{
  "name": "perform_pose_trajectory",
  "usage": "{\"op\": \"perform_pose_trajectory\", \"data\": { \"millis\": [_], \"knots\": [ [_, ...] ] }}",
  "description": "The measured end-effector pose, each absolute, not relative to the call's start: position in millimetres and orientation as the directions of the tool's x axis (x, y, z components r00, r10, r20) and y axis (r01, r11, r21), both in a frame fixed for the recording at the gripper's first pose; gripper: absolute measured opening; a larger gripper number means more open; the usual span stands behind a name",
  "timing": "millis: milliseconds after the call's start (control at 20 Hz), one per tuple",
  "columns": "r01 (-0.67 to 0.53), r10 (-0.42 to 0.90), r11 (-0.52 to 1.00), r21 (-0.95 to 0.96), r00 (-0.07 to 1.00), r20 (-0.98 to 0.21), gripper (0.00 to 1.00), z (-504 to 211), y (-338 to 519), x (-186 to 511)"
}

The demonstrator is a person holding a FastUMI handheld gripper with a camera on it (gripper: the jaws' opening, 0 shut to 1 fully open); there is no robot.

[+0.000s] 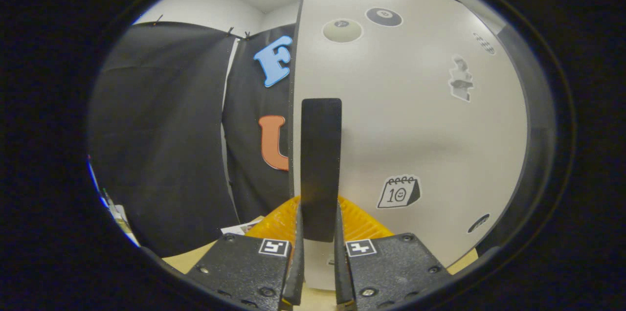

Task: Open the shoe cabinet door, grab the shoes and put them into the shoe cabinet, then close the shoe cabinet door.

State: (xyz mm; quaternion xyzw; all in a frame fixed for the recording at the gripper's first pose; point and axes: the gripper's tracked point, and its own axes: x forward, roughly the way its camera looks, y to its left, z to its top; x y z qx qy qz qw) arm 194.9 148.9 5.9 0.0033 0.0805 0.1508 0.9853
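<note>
The white shoe cabinet door [406,120] stands close in front of me, seen at an angle with its free edge toward the left. A tall black handle [320,164] runs down that edge. My gripper [318,233] is shut on the lower part of the handle, one finger pressing each side. Stickers dot the door face, among them a calendar sticker [398,192] and two round ball stickers [342,30]. The inside of the cabinet is hidden behind the door.
The black cloth wall [166,130] hangs beyond the door's left edge. A wooden floor or table surface [195,257] shows low down, with some papers [242,227] lying on it just left of the fingers.
</note>
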Motion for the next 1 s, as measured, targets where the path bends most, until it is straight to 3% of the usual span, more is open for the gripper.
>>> {"op": "perform_pose_trajectory", "data": {
  "millis": [600, 1000],
  "knots": [
    [-0.476, 0.481, 0.877, 0.071, 0.868, -0.120, 0.29, 12, 121, 129],
    [-0.499, 0.505, 0.863, 0.073, 0.858, -0.096, 0.29, 16, 93, 107]
  ]
}}
